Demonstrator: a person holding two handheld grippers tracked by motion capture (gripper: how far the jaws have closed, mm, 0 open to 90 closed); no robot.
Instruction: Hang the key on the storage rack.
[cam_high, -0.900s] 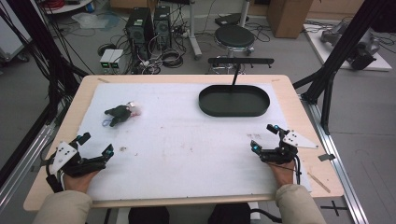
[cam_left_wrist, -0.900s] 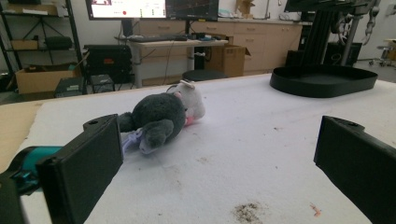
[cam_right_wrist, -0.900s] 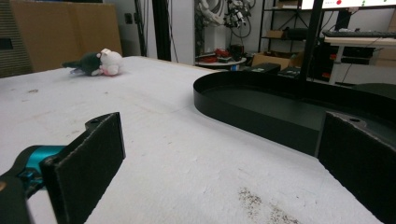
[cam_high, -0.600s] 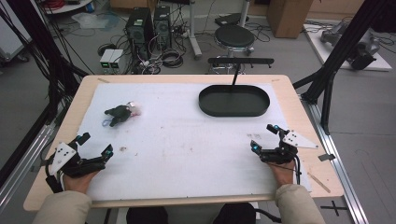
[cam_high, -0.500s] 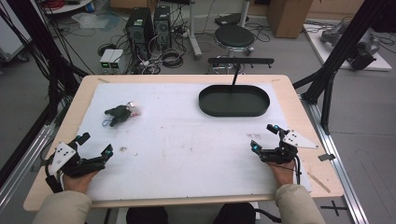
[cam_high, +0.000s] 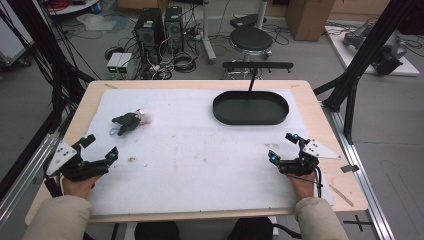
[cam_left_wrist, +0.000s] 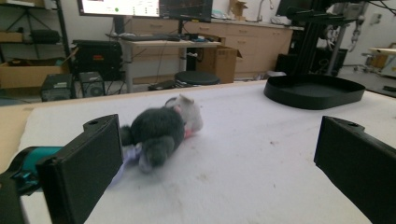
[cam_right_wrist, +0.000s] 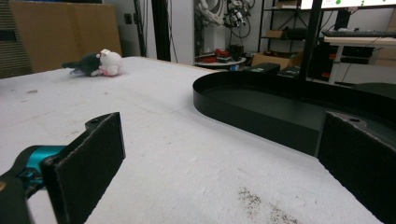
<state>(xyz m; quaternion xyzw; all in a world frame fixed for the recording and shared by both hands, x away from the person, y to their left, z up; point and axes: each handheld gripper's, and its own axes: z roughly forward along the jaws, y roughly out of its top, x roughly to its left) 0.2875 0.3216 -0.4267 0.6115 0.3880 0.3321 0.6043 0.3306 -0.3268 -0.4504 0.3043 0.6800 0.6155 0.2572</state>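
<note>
The left tool (cam_high: 97, 147) rests at the near left edge of the counter (cam_high: 200, 85), its jaws spread wide and empty. In the left gripper view those jaws frame the small plush toy (cam_left_wrist: 161, 128), which lies on its side on the white cover (cam_high: 200, 150), a little ahead of the tool and well apart from the black oval tray (cam_high: 250, 108) at the far right of centre. From above, the plush toy (cam_high: 131, 120) sits up and to the right of the left tool, with a pale loop or tag trailing from its near end.

The likely trouble lies in the grasp. The toy is soft, low and lumpy, so jaws that come in too high would probably pinch only fur or the loose loop, and it could dangle or slip out on the way across. A flat, sliding approach could also push it along the cover instead of catching it. The tray's raised rim may snag a low carry.

The right tool (cam_high: 284, 145) rests at the near right, jaws likewise wide and empty, pointed toward the tray (cam_right_wrist: 261, 107) just ahead of it; the toy (cam_right_wrist: 95, 63) shows far off at that view's upper left.

Compared with the earlier high-view pictures, nothing has changed: both tools, the toy and the tray sit in the same places.
</note>
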